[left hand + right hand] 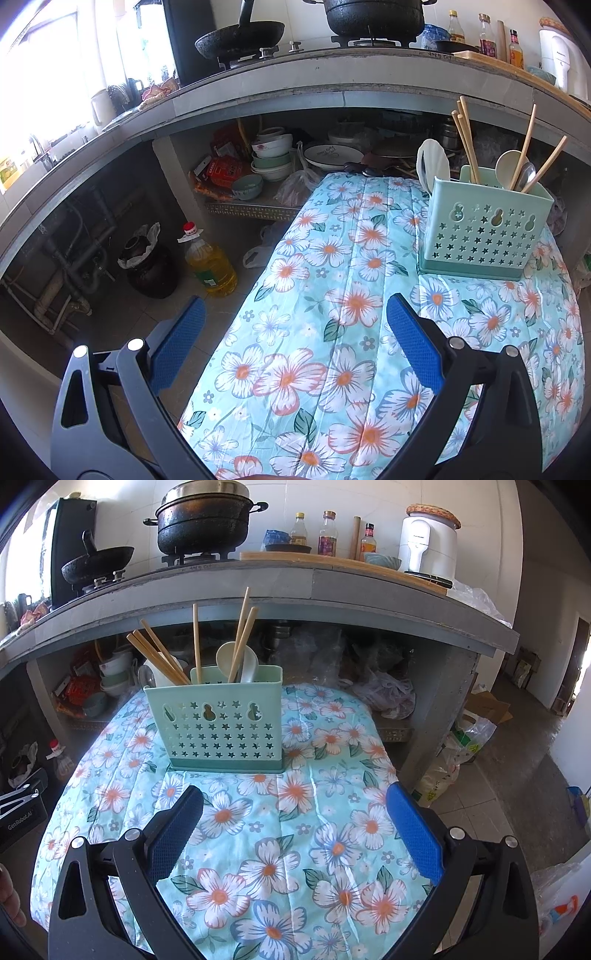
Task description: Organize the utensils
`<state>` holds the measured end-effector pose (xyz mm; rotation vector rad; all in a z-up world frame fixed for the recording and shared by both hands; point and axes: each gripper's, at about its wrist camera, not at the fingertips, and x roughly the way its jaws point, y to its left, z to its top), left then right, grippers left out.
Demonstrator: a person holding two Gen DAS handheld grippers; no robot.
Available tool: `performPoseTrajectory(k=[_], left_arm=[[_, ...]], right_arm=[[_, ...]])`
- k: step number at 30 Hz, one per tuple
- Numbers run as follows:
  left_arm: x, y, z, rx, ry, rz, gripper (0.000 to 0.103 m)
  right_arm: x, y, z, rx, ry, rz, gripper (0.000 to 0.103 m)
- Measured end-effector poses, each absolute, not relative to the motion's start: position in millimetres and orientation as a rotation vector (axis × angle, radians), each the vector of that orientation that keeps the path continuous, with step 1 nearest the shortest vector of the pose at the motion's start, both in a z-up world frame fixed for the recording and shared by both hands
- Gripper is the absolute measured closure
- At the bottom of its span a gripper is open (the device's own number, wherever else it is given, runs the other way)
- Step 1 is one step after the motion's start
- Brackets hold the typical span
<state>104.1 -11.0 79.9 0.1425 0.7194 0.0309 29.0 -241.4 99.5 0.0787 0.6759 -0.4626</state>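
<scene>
Setting: kitchen, with a grey concrete counter [332, 579] running behind a table covered in a pale blue floral cloth [258, 830]; you work over that cloth.
Utensil holder: your mint-green plastic caddy with star-shaped cut-outs [218, 731] stands upright on the far part of the cloth, centre-left in your right wrist view and far right in your left wrist view [484, 232].
Contents: wooden chopsticks [162, 661] lean out of the caddy to the left, more chopsticks stand upright and tilt right, and a cream plastic spoon [229, 657] sits among them; a white ladle-like piece [432, 158] rises at the caddy's left end.
Left gripper [295, 314]: your blue-padded jaws are spread wide with nothing between them, hovering over the near left edge of the cloth, well apart from the caddy.
Right gripper [295, 801]: your jaws are likewise spread wide and hold nothing, aimed at the cloth just in front of the caddy.
Counter top: black wok [98, 565] and black lidded pot [205, 520] on the gas burners, sauce bottles [327, 533] and a white appliance [428, 542] to the right.
Under the counter: stacked bowls [271, 155] on a shelf; yellow oil bottle [210, 262] on the floor.
</scene>
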Motion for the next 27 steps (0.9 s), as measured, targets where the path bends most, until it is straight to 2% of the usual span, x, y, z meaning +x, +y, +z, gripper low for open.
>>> performPoseTrajectory(k=[27], left_arm=[[103.0, -9.6, 79.3, 0.142, 0.723, 0.031, 0.008]], right_arm=[[28.6, -237.9, 101.4, 0.077, 0.671, -0.457, 0.007]])
